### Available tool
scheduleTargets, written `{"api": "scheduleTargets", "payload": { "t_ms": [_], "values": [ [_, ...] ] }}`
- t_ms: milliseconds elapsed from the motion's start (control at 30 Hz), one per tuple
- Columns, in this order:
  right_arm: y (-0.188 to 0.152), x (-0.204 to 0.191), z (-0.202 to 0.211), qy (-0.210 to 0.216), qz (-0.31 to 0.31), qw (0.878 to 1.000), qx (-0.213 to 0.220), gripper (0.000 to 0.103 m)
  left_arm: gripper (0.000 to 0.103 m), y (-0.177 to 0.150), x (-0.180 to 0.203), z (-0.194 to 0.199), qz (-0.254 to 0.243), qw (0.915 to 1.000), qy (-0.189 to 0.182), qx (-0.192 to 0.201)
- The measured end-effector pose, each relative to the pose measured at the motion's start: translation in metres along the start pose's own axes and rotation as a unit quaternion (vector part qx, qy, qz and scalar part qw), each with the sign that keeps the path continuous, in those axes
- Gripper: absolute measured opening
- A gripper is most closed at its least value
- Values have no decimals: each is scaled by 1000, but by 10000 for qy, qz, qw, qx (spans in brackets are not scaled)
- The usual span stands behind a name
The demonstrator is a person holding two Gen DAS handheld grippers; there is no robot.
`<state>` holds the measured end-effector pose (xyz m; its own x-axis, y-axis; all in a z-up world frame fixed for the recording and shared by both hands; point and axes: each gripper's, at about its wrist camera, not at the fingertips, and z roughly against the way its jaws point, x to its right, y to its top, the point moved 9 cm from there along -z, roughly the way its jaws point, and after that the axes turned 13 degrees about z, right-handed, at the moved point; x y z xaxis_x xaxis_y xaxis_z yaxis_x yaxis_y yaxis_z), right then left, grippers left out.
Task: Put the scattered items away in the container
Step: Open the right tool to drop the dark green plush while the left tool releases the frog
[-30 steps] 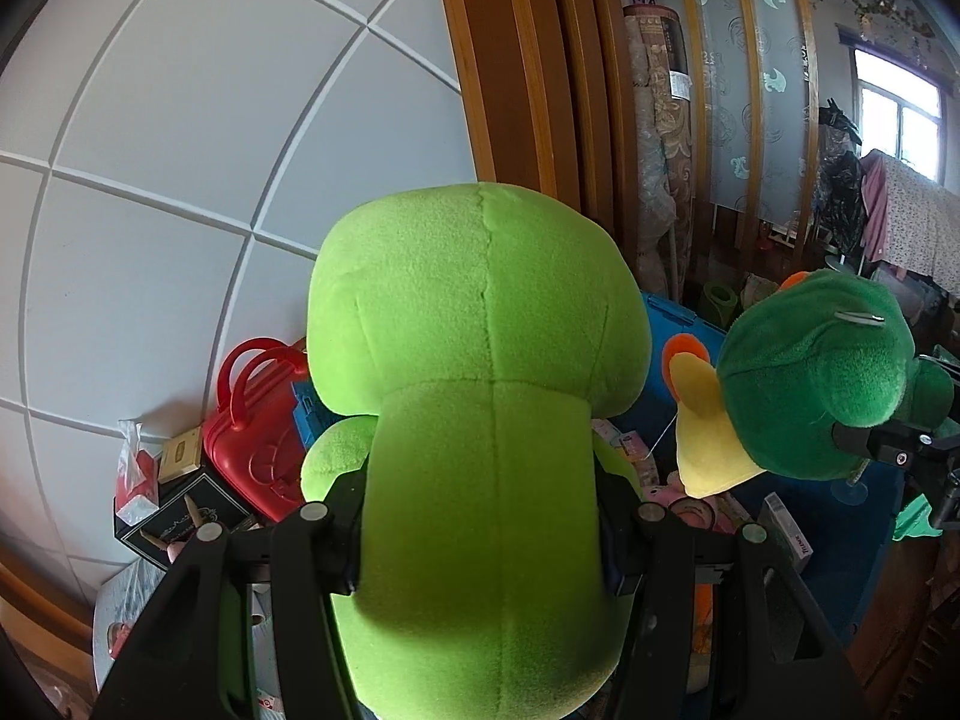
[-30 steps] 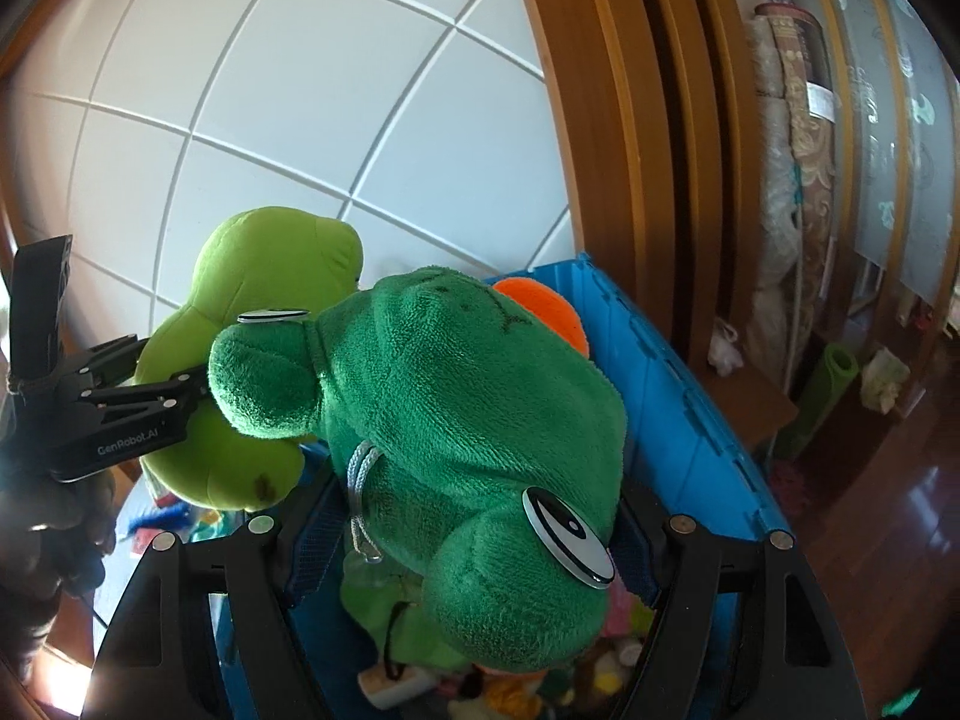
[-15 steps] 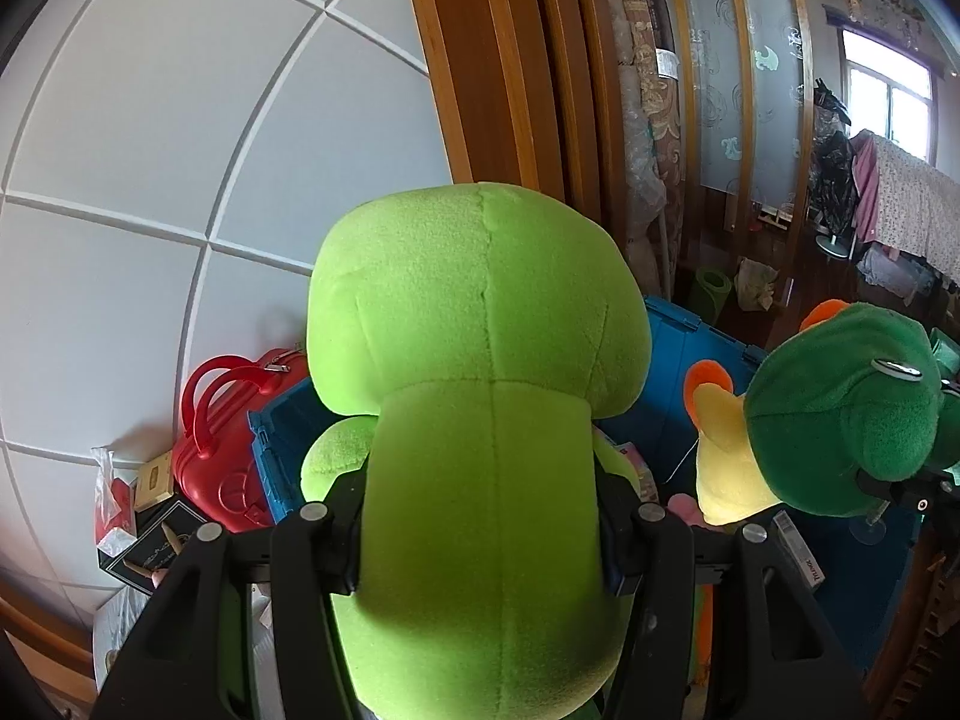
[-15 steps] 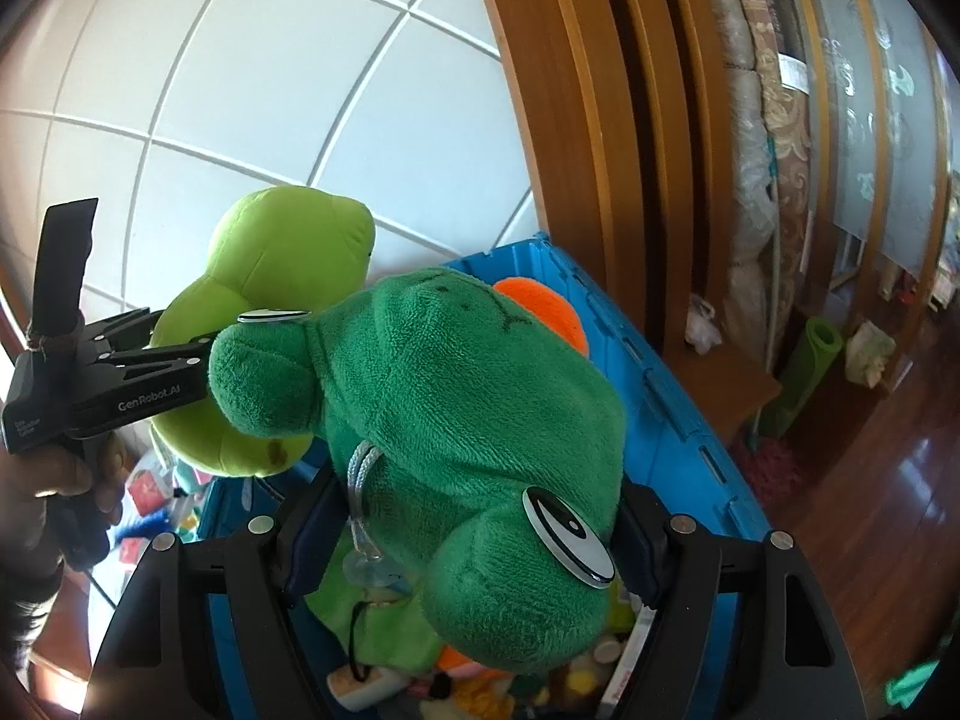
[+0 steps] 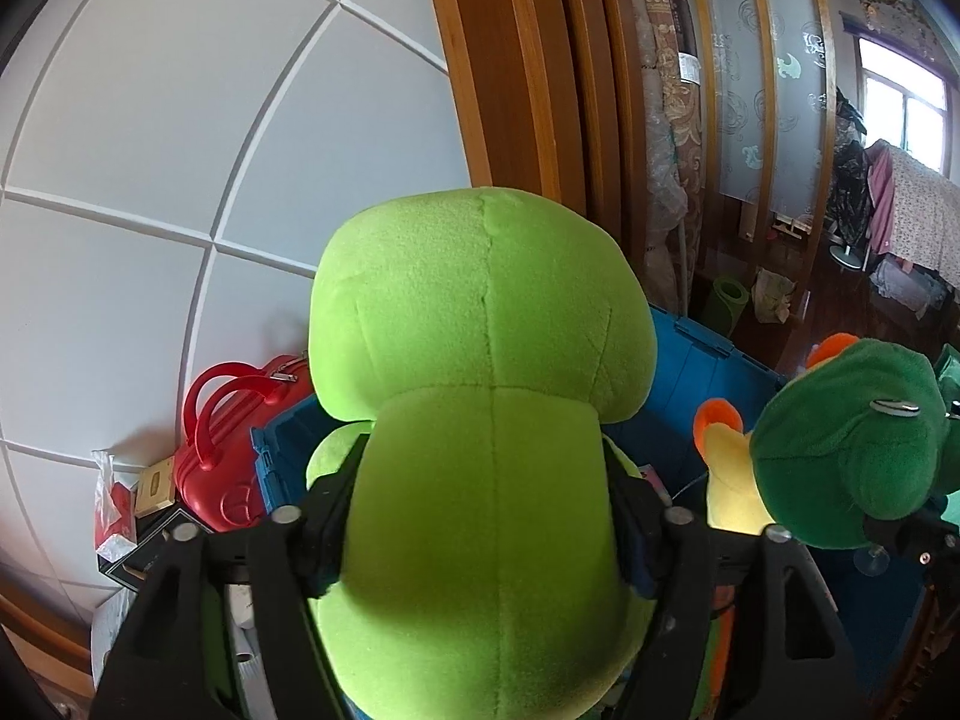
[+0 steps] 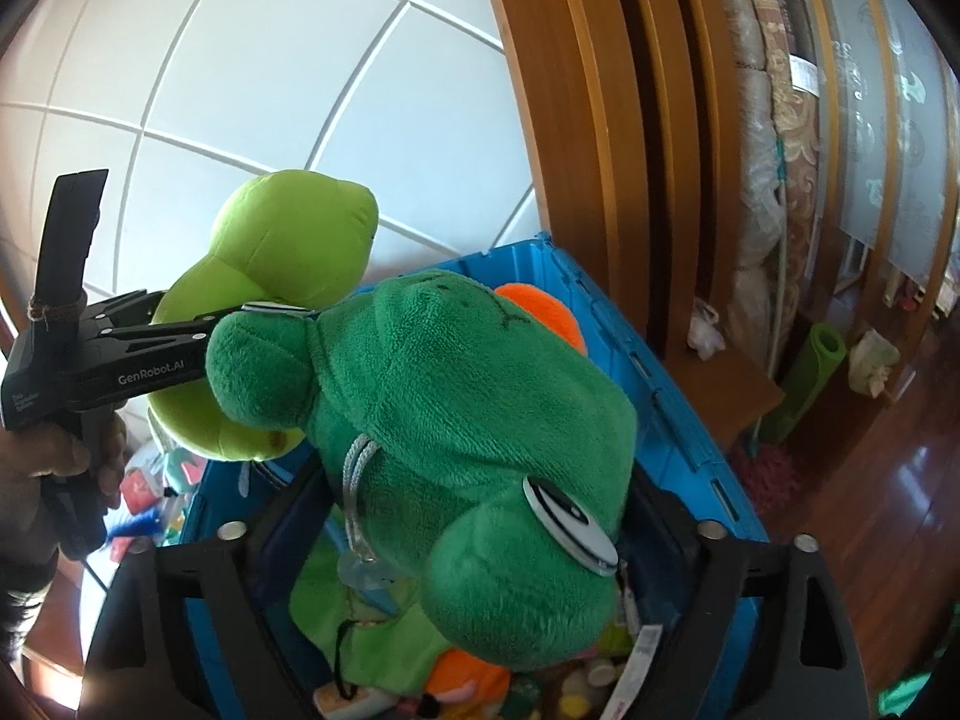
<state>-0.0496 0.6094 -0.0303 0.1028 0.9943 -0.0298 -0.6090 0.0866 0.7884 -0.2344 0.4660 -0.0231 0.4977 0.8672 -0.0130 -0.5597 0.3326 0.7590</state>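
Releasing: both plush toys are let go over the blue bin (image 6: pixel 678 396).
Left gripper (image 5: pixel 486 516): jaws just widened, lime plush (image 5: pixel 480 324) still between them.
Right gripper (image 6: pixel 474 516): jaws just spread, dark green frog (image 6: pixel 480 396) loose between.
Next: grippers are to be drawn back once toys drop.

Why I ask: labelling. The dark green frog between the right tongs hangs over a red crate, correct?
No: the crate is blue, as the right wrist view shows. The dark green frog is between the right tongs, whose jaws have just been opening.

Left gripper (image 5: pixel 480 528) and right gripper (image 6: pixel 474 516) jaws just opened wider; lime plush (image 5: pixel 480 360), dark green frog (image 6: pixel 468 408) between them; blue bin (image 6: pixel 678 420) nearer, 6 o'clock.
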Motion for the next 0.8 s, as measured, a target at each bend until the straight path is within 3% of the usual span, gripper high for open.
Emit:
{"api": "scheduleTargets", "payload": {
  "t_ms": [100,433,800],
  "values": [
    [9,2,4,-43,21,9998,173,103,96,7,-11,4,50,9998,172,95],
    [11,-16,4,265,142,9993,211,103,96,-14,-30,14,146,9998,135,-55],
    [8,-48,20,461,294,9981,275,103,96,-37,-61,48,355,9992,155,31]
  ]
}}
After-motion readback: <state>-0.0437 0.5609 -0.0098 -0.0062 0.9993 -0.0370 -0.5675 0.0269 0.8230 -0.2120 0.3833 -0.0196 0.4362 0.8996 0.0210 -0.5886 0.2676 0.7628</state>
